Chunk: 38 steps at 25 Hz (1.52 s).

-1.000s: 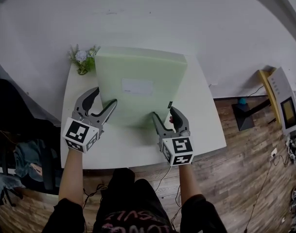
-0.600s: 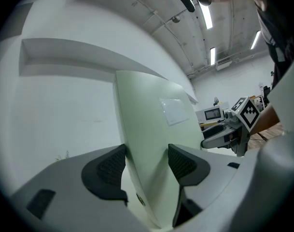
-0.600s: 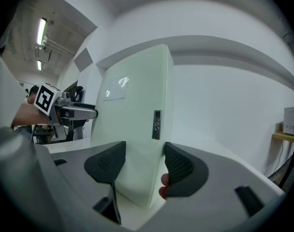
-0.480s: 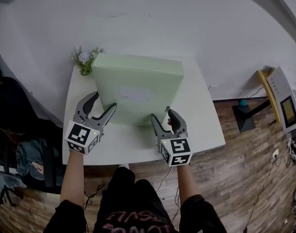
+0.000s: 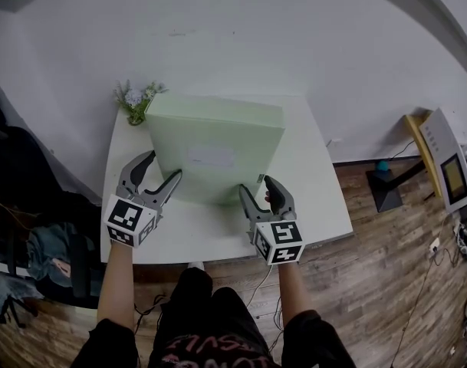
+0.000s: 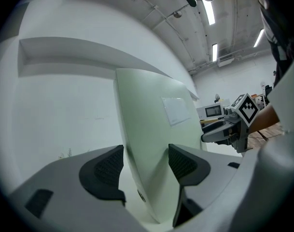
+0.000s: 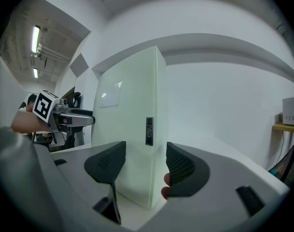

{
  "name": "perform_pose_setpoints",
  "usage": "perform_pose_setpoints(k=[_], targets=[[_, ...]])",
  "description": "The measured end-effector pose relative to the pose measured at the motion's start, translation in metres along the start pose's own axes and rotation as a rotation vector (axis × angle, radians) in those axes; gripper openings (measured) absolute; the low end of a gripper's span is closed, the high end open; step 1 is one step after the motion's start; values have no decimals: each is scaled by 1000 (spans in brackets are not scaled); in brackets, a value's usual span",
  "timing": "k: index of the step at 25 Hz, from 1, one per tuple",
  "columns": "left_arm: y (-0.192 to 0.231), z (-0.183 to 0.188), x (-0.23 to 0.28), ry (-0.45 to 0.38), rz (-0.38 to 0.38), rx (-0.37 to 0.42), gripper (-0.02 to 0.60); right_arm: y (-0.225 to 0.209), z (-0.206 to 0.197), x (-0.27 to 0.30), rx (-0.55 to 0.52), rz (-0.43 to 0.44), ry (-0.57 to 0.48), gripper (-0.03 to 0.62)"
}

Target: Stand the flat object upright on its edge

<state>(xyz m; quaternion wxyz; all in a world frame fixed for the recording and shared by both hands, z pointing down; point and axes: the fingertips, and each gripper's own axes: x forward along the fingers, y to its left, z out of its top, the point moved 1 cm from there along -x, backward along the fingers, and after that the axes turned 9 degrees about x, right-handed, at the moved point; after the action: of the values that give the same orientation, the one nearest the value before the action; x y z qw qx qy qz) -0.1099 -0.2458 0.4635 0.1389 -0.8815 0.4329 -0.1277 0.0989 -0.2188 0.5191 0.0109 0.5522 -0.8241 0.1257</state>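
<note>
Head view showed the pale green box (image 5: 214, 148) standing on one long edge mid-counter, its labelled broad face turned to the near side. The white counter (image 5: 314, 190) also carried a small plant (image 5: 136, 98) by the box's far left corner. The left gripper (image 5: 165, 165) sat at the box's near left end and the right gripper (image 5: 256, 184) at its near right end. Left gripper view had the box (image 6: 149, 124) rising almost upright between the spread fingers (image 6: 109, 167). The left pad stood clear of it and the right pad lay just beside its labelled face, with the right gripper (image 6: 219, 133) farther right. Right gripper view showed the box's (image 7: 130, 129) narrow end, bearing a small black tag (image 7: 149, 124), between fingers (image 7: 180, 170) held apart and not pinching it. The left gripper (image 7: 81, 119) was at the left.
</note>
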Motion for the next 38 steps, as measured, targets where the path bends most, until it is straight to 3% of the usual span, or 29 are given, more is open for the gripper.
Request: perform_pose_setpoints(k=[12, 19, 25, 38], targets=[[-1, 14, -31, 52, 24, -105, 293, 14, 20, -34, 66, -2, 41, 261], [-1, 38, -56, 53, 50, -124, 293, 23, 43, -58, 72, -1, 39, 259], [-5, 68, -82, 43, 52, -154, 289, 30, 71, -89, 87, -57, 19, 129], [-13, 123, -115, 20, 102, -171, 89, 36, 116, -143, 92, -115, -2, 51]])
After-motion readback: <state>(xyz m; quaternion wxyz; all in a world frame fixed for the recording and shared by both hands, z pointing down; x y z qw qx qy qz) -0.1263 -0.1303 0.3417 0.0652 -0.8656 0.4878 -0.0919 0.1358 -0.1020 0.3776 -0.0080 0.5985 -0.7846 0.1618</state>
